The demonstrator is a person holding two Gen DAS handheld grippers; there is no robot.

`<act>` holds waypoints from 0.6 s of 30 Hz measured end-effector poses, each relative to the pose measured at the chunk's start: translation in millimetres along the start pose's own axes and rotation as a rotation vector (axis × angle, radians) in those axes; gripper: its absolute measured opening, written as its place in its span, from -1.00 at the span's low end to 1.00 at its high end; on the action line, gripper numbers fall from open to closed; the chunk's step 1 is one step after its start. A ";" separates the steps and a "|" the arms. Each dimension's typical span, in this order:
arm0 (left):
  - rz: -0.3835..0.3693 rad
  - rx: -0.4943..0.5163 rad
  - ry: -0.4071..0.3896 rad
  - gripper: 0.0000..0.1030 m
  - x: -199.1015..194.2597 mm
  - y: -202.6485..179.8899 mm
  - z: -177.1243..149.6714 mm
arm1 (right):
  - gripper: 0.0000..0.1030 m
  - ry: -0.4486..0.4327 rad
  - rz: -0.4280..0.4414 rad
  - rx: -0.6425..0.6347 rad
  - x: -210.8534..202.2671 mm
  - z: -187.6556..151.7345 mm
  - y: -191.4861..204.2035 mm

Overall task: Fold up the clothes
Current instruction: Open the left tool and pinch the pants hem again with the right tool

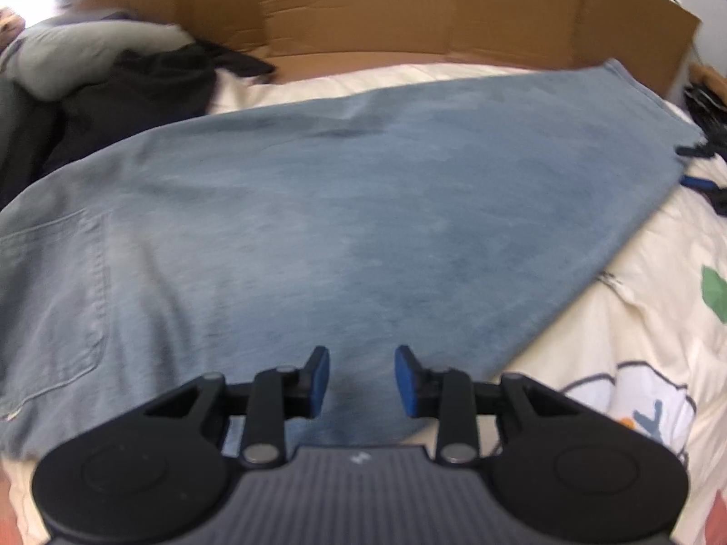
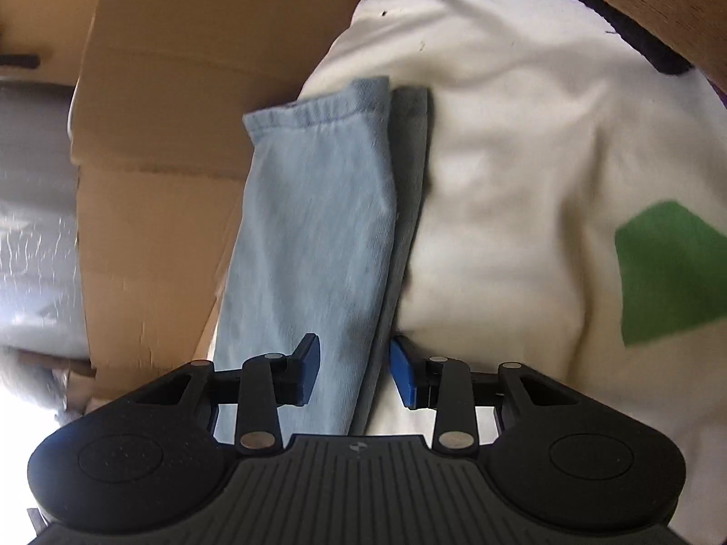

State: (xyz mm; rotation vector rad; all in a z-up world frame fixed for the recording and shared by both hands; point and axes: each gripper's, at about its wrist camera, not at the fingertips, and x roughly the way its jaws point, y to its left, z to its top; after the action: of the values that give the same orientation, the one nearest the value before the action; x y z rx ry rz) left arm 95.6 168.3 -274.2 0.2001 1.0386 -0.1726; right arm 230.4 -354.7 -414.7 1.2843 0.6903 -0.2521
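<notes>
Lying flat: one blue jeans (image 1: 318, 209), one cardboard sheet (image 1: 409, 9).

the jeans (image 1: 318, 209) lie spread flat on the bed (image 1: 636, 318), running from the near left toward the far right in the left wrist view, with a back pocket (image 1: 54, 299) at the near left. behind them a cardboard sheet (image 1: 409, 9) stands along the bed's far edge. a heap of other clothes (image 1: 113, 86) sits at the far left, beside the jeans. in the right wrist view the leg ends (image 2: 318, 227) lie one on the other, hems (image 2: 327, 104) farthest away, with the cardboard to their left and bare bed to their right.
</notes>
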 end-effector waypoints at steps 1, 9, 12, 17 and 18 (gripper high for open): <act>0.010 -0.020 0.005 -0.33 -0.2 5.1 -0.1 | -0.39 -0.003 0.000 0.007 1.3 2.6 -1.6; 0.090 -0.176 0.040 -0.33 -4.6 41.3 -11.8 | -0.78 -0.049 0.010 0.012 -3.6 14.0 0.5; 0.102 -0.210 0.040 -0.32 -9.1 47.7 -17.5 | -0.74 -0.073 0.006 0.039 -2.5 17.1 -2.8; 0.111 -0.280 0.021 -0.32 -19.3 60.4 -26.9 | -0.72 -0.085 0.004 0.060 9.5 19.5 -2.0; 0.113 -0.296 0.020 -0.32 -20.5 62.9 -29.4 | -0.72 -0.085 0.006 0.058 13.1 21.7 0.7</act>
State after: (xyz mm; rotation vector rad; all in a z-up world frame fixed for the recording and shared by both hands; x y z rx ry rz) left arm 75.7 237.4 -265.7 -0.0082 1.0569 0.0860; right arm 248.2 -372.2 -419.5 1.3231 0.6101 -0.3219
